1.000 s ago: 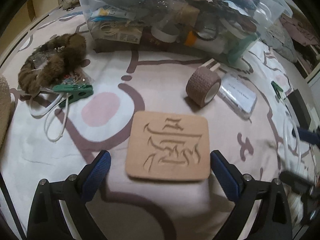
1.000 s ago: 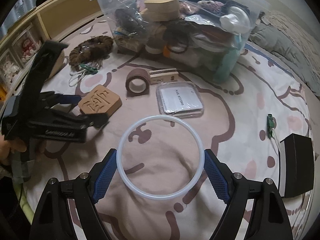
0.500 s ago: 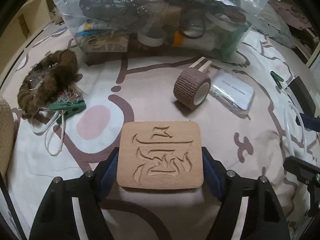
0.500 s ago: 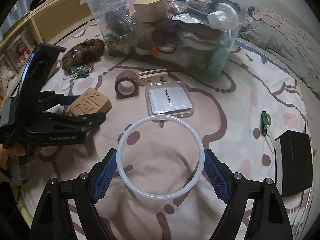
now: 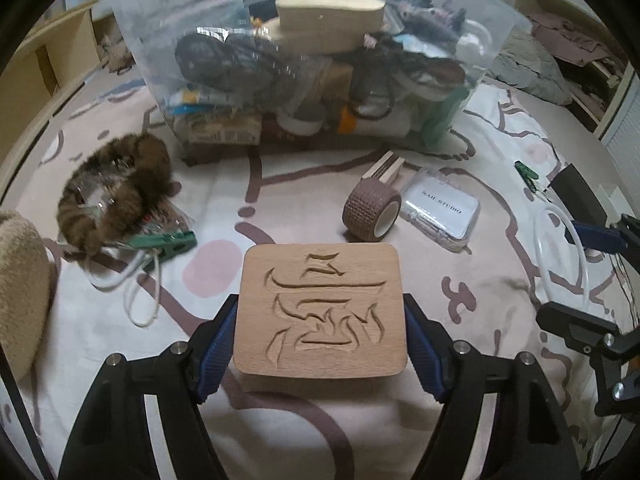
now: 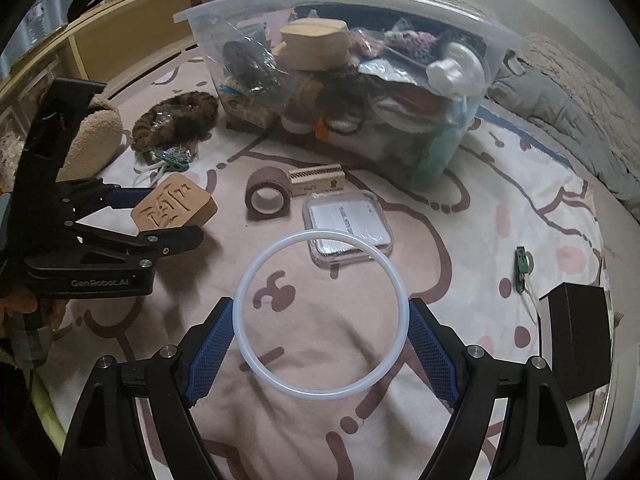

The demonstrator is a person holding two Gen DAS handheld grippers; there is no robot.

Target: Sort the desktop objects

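My left gripper is shut on a carved wooden block, its blue pads pressing both side edges, and the block hangs a little above the patterned bedspread. In the right wrist view the same left gripper holds the wooden block off the cloth at the left. My right gripper is shut on a white silicone ring, pads against its two sides. A clear storage bin, packed with objects, stands at the back; in the right wrist view the bin sits behind the loose items.
Loose on the bedspread: a brown tape roll, a clear case, a small wooden comb box, a furry brown scrunchie, a green clip with white cord, a green tag, a black box. A wooden headboard shelf runs behind.
The left gripper closed on the wooden block and lifted it off the bedspread. The right gripper kept its hold on the white ring and stayed nearly in place.
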